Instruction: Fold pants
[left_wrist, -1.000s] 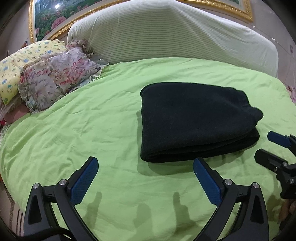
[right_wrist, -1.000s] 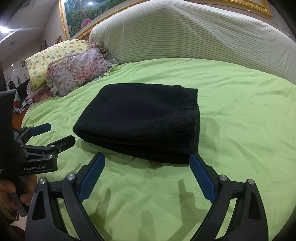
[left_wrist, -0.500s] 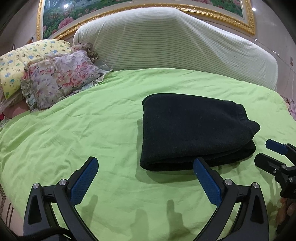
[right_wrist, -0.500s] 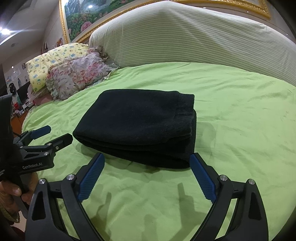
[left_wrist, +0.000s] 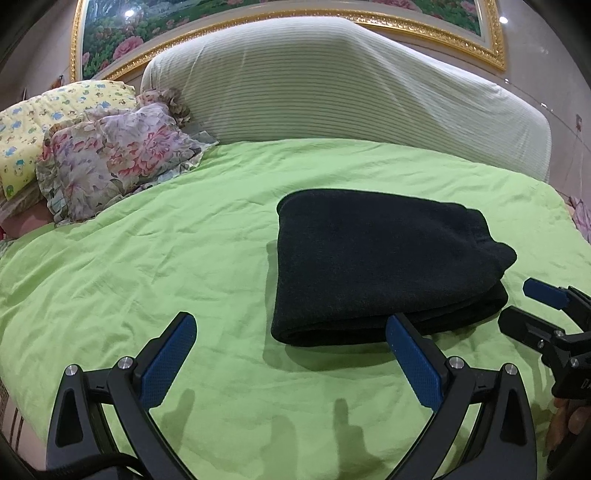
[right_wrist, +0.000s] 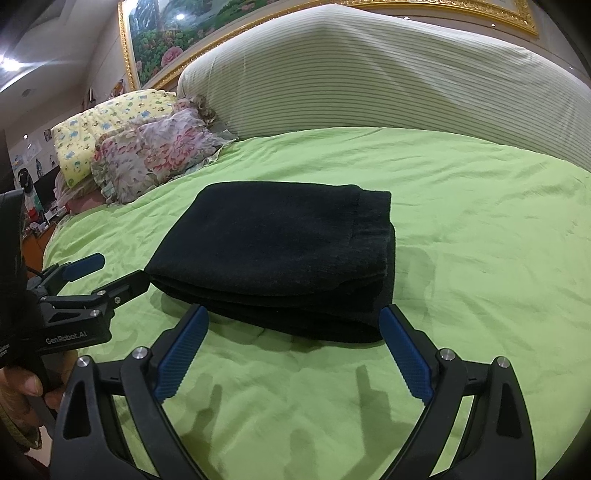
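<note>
Left gripper (left_wrist: 290, 349): black frame, blue ribbed pads, silver screws (white "GenRobot.AI" lettering).
Right gripper (right_wrist: 291, 343): black frame, blue pads.

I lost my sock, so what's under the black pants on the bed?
The folded black pants lie flat on the green bedsheet, with only sheet showing around their edges. Anything beneath or between the layers is covered, so a sock there can't be seen.

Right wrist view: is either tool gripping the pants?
No. The right tool and left tool are open, apart from the folded black pants.
</note>
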